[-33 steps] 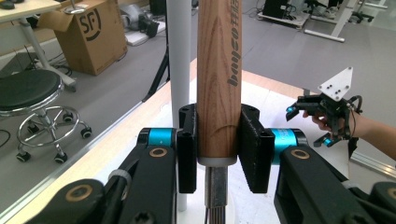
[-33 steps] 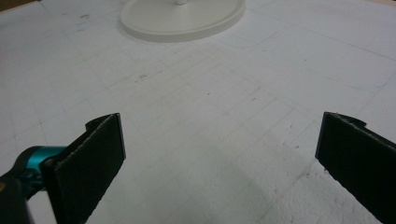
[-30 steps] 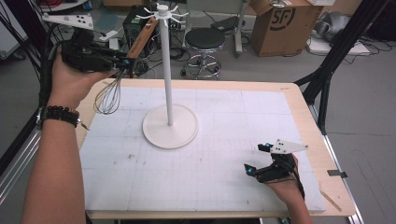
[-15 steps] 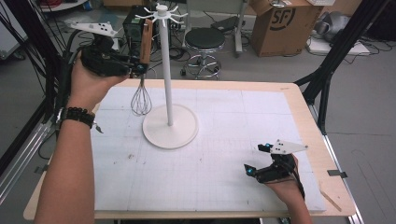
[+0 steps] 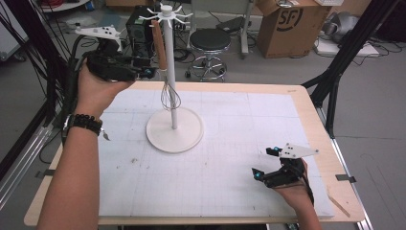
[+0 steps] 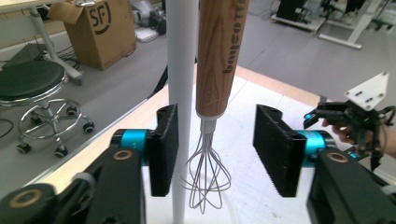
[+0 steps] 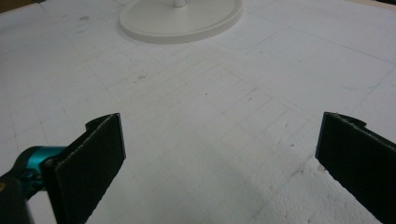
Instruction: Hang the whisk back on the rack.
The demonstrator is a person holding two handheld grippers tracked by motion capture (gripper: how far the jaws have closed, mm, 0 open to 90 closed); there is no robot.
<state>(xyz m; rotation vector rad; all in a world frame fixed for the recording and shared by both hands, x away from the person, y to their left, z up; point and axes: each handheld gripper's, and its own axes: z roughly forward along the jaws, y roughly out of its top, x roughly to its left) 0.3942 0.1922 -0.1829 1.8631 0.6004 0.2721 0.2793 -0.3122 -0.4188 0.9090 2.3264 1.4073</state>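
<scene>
A whisk [image 5: 160, 47] with a wooden handle and wire head hangs upright from a hook at the top of the white stand [image 5: 174, 130], close beside its pole. My left gripper [image 5: 149, 73], held level at the table's far left, has just been opening. In the left gripper view the whisk handle [image 6: 219, 56] stands between the left gripper [image 6: 217, 149] pads with a gap on each side, and the stand's pole [image 6: 182, 70] is near the left pad. My right gripper [image 5: 264, 163] rests open low over the mat at the front right.
A white gridded mat [image 5: 239, 124] covers the wooden table [image 5: 316, 124]. The stand's round base [image 7: 182, 18] lies ahead of my right gripper [image 7: 219, 163]. Behind the table are a stool [image 5: 209, 40], a cardboard box [image 5: 287, 24] and black frame legs [image 5: 335, 81].
The left gripper carried the tilted whisk right to the stand. The whisk now hangs upright at the pole, and the left jaws have parted from its handle. The right gripper has not moved.
</scene>
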